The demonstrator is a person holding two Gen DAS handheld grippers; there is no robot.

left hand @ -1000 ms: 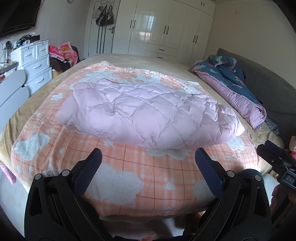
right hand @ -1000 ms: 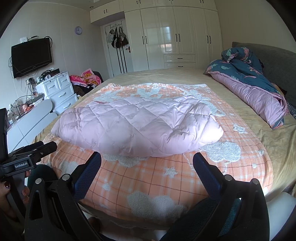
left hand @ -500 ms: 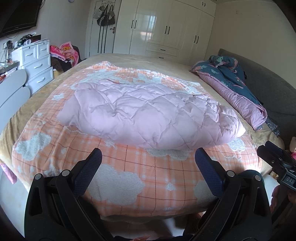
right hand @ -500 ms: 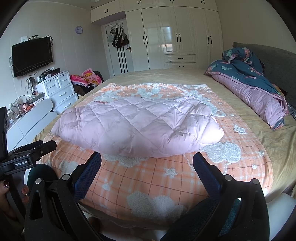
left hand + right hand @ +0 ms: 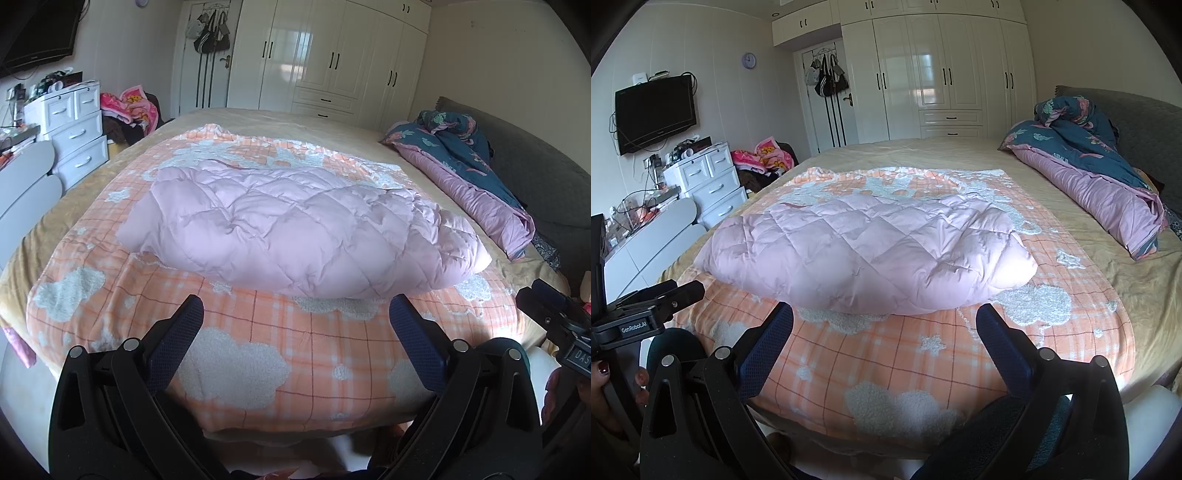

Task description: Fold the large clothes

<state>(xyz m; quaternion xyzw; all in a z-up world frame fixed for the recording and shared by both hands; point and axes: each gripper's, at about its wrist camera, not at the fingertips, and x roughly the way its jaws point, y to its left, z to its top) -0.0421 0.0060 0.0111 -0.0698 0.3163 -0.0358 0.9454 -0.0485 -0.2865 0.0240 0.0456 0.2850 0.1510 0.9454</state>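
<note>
A pink quilted puffy garment (image 5: 295,229) lies folded in a wide bundle on an orange checked blanket with white clouds (image 5: 258,354) on the bed. It also shows in the right wrist view (image 5: 871,254). My left gripper (image 5: 295,314) is open and empty, held back above the blanket's near edge, short of the garment. My right gripper (image 5: 884,314) is open and empty, also just short of the garment's near edge. The left gripper's body shows at the left of the right wrist view (image 5: 646,310).
A rolled blue and pink duvet (image 5: 1089,173) lies along the bed's right side by a grey headboard (image 5: 1145,125). White drawers (image 5: 709,181) and a pile of clothes (image 5: 764,155) stand left of the bed. White wardrobes (image 5: 942,74) line the far wall.
Both grippers have drifted slightly; the view has tilted a little. The garment has not moved and both grippers stay open.
</note>
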